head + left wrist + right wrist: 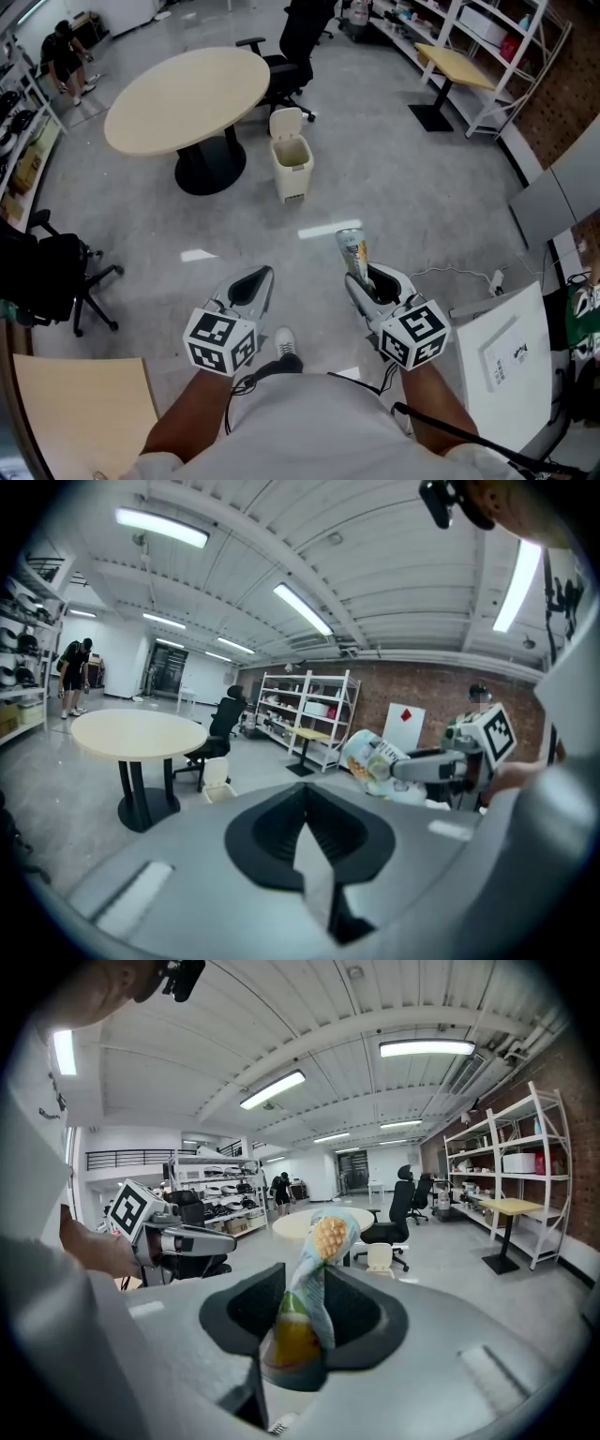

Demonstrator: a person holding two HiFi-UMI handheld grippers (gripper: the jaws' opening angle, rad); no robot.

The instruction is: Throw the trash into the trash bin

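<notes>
My right gripper [364, 277] is shut on a crumpled snack bag [352, 249] that stands up between its jaws; in the right gripper view the bag [315, 1269] shows yellow and pale blue print. My left gripper [259, 281] is beside it, shut with nothing in it, its pads meeting in the left gripper view [305, 799]. The cream trash bin [292, 159] stands ahead on the floor with its lid raised, next to the round beige table [187, 97]. The bin also shows small in the left gripper view [217, 783] and the right gripper view [379, 1256].
Black office chairs stand behind the table [298, 47] and at the left [52, 277]. White shelving [506, 42] and a small table [455, 67] line the back right. A white board [506, 361] and a floor cable [459, 274] lie at the right. A person [66, 56] is far left.
</notes>
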